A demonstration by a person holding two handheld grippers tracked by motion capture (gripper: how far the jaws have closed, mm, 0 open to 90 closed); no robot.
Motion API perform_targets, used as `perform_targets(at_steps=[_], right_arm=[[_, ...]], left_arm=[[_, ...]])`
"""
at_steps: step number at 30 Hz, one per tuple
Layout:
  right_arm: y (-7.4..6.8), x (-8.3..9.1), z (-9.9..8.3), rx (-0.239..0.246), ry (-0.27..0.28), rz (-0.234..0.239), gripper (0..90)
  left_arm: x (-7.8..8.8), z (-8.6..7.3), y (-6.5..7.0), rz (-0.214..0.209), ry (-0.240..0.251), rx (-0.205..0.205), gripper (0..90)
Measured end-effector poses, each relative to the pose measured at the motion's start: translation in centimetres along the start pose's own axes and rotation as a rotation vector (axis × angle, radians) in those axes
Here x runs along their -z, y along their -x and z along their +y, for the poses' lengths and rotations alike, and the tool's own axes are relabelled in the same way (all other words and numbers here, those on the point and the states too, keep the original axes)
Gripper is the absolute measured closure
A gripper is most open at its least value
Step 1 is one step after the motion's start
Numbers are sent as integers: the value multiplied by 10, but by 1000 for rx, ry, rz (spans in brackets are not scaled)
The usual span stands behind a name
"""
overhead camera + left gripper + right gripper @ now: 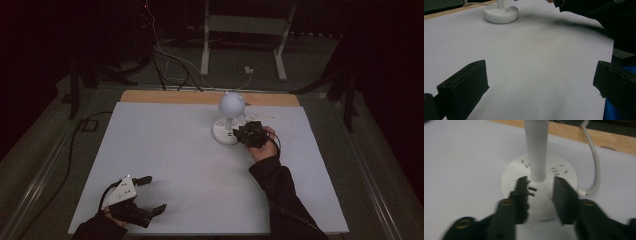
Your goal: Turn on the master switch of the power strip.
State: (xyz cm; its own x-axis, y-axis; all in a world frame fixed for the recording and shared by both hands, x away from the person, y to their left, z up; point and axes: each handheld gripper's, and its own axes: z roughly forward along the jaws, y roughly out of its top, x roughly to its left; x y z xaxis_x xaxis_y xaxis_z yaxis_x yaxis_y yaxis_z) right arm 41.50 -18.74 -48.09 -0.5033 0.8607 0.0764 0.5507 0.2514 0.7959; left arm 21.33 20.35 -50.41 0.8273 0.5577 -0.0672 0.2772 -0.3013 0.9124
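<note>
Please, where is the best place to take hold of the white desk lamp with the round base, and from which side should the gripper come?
Probably the thin upright white stem of the white desk lamp, low, just above the round base. Come level from the person's side, as the right gripper sits now, jaws either side. The stem is narrow; the base looks too wide, and the white cable leaves at the back.

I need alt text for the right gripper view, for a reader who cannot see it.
The right gripper, jaws apart, hovers over the round white plastic lamp base with sockets, either side of its white upright stem. A white cable leaves the base across the white table sheet.
</note>
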Motion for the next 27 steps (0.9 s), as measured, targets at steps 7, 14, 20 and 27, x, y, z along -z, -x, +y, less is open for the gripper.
perform_targets(at_steps=[7,14,20,27], right_arm=[[-1,8,-1,-7,1,49,413],[-1,14,-3,-14,8,124,217],[-7,20,-4,68,-11,129,0],[-9,31,-5,81,8,143,0]], left_arm=[[0,0,0,-1,1,-1,2],[1,0,0,0,3,-1,2],[0,0,0,-1,2,-1,2],[0,0,1,-1,2,-4,2]])
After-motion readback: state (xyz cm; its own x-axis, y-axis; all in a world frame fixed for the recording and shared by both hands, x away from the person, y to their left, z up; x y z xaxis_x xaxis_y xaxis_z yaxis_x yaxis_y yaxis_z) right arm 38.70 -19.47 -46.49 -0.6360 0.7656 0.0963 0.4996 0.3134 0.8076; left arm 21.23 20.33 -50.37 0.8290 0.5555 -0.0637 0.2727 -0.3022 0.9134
